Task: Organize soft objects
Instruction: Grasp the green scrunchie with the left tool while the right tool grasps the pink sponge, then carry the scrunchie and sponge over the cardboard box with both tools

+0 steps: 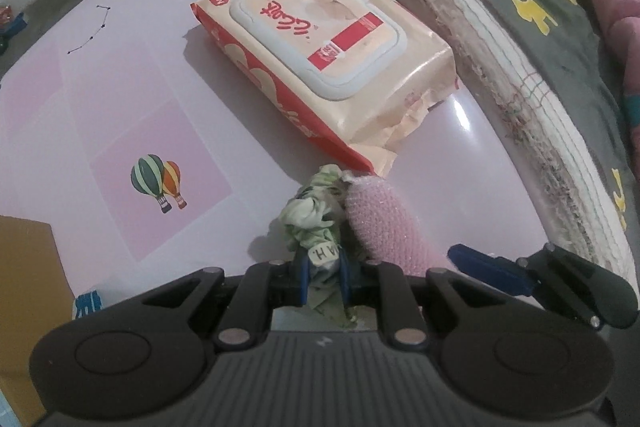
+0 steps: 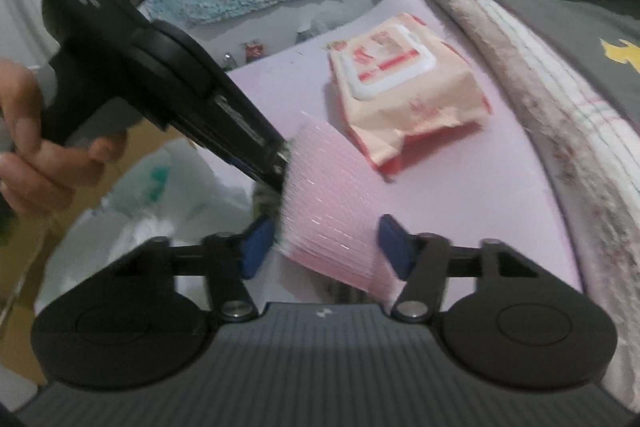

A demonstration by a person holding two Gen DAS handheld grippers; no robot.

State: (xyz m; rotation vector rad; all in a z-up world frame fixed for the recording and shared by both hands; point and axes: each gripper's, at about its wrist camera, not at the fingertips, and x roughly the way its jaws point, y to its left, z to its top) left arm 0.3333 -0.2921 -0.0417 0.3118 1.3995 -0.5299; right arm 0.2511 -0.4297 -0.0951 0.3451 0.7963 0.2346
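One pink table (image 1: 120, 99), wipes pack (image 1: 320, 51), blanket (image 1: 500, 39) alongside.

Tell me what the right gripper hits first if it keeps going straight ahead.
Probably the pink mesh cloth, already between the open right gripper fingers; beyond it, the pink table. Depth is unclear.

The peach-and-red wipes pack (image 1: 320, 67) is glossy, crinkled plastic film with 1 smooth matt lid. The pale pink tabletop (image 1: 120, 99) shines. The pink knitted cloth (image 1: 376, 219) looks nubbly (the frayed white towel (image 1: 500, 67) rougher).
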